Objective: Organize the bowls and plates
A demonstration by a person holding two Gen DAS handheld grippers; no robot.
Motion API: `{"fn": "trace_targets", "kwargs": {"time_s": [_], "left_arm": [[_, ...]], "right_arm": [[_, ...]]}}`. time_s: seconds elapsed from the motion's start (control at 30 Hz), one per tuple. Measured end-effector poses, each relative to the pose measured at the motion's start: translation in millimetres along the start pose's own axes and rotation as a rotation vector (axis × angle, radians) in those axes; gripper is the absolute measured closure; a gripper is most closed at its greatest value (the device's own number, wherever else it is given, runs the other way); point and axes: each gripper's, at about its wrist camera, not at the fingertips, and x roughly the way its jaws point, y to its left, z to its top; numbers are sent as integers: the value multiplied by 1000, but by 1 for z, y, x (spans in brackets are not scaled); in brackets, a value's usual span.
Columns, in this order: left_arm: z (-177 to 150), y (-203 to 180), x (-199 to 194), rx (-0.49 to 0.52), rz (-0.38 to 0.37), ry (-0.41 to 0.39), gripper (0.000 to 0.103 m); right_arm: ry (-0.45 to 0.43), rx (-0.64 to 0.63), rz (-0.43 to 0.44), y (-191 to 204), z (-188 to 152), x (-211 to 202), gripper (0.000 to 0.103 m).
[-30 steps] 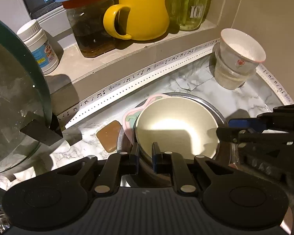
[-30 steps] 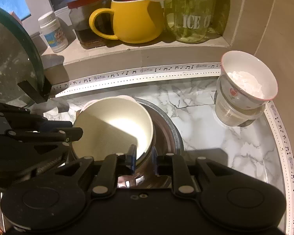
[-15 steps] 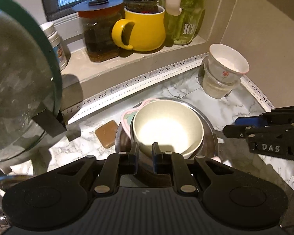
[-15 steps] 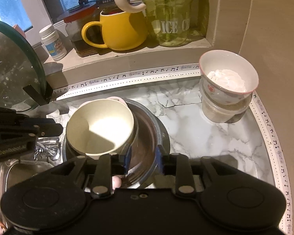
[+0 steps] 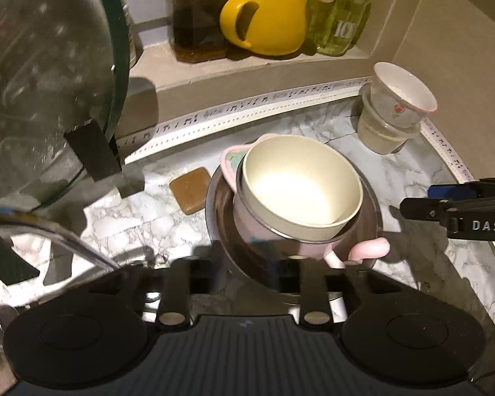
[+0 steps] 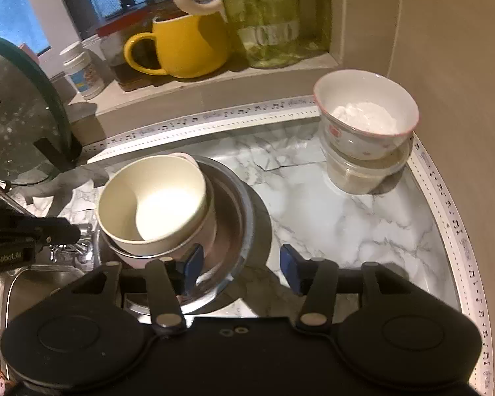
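A cream bowl (image 5: 300, 188) sits tilted inside a pink bowl with handles (image 5: 244, 224), and both rest in a steel bowl (image 5: 221, 231) on the marble counter. The stack also shows in the right wrist view: cream bowl (image 6: 155, 198), steel bowl (image 6: 241, 211). My left gripper (image 5: 247, 274) is open, its fingers spread at the near rim of the steel bowl. My right gripper (image 6: 241, 264) is open and empty, its left pad beside the steel bowl's near rim. It shows from the side in the left wrist view (image 5: 445, 201).
A white bowl of powder on a clear tub (image 6: 363, 132) stands at the back right. A yellow mug (image 6: 188, 49), jars and a bottle stand on the sill. A glass lid (image 5: 43, 76) leans at left. A brown pad (image 5: 191, 189) lies left of the stack. A sink (image 6: 33, 283) lies at left.
Both grippers have opened and pulled back from the stack. The cream bowl now rests tilted in the pink bowl, with the pink bowl's handle showing.
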Motion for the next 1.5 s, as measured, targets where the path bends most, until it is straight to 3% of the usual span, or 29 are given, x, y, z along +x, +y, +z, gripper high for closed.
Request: {"fn": "trace_targets", "kwargs": {"time_s": [0.07, 0.1, 0.3, 0.6, 0.73, 0.9, 0.93, 1.0, 1.07, 1.27, 1.5], "left_arm": [[-4, 1, 2, -14, 5, -13, 37], [-6, 2, 3, -18, 8, -19, 36], [-8, 14, 18, -114, 13, -1, 36], [-9, 21, 41, -168, 37, 17, 37], [-9, 27, 49, -193, 44, 26, 38], [-6, 33, 56, -232, 12, 37, 58], [-6, 33, 57, -235, 8, 40, 60], [-5, 33, 59, -236, 2, 44, 66], [-5, 34, 62, -243, -4, 49, 71], [-3, 31, 64, -226, -26, 51, 83], [-4, 18, 61, -180, 15, 38, 90]], "right_arm": [[0, 8, -2, -3, -1, 2, 42], [-1, 11, -7, -4, -2, 3, 41], [12, 13, -32, -9, -4, 14, 32], [43, 59, -2, -17, -2, 38, 33], [59, 60, -5, -17, 2, 48, 39], [64, 67, -11, -15, 6, 59, 54], [67, 67, -14, -15, 6, 61, 59], [73, 72, -14, -16, 7, 66, 60], [81, 78, -6, -16, 8, 69, 73], [95, 82, 31, -16, 8, 74, 88], [93, 74, 14, -11, 7, 73, 91]]}}
